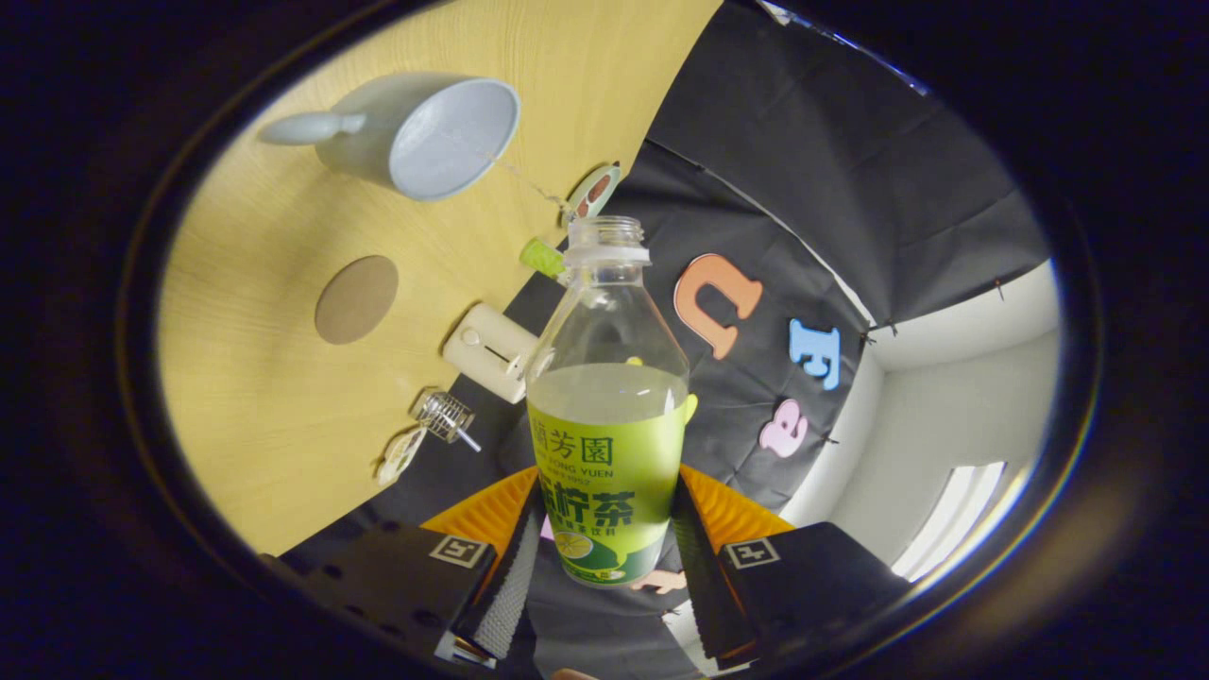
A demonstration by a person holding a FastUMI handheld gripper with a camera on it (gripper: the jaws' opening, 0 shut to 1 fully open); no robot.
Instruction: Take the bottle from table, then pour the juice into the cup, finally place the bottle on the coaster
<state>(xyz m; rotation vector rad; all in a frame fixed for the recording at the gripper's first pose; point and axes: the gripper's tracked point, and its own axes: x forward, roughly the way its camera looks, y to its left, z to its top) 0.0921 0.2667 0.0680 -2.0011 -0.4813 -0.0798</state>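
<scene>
the gripper [604, 557] was clamped on the uncapped bottle [609, 416], lifted off the table [255, 397] and tilted, short of the cup [430, 132]; juice might spill early, missing it near the coaster [356, 299].

I've got the uncapped, half-full bottle [609, 416] clamped in the tool [604, 557]; pale cup [425, 132] and round brown coaster [356, 299] sit apart on the table [255, 397].
</scene>
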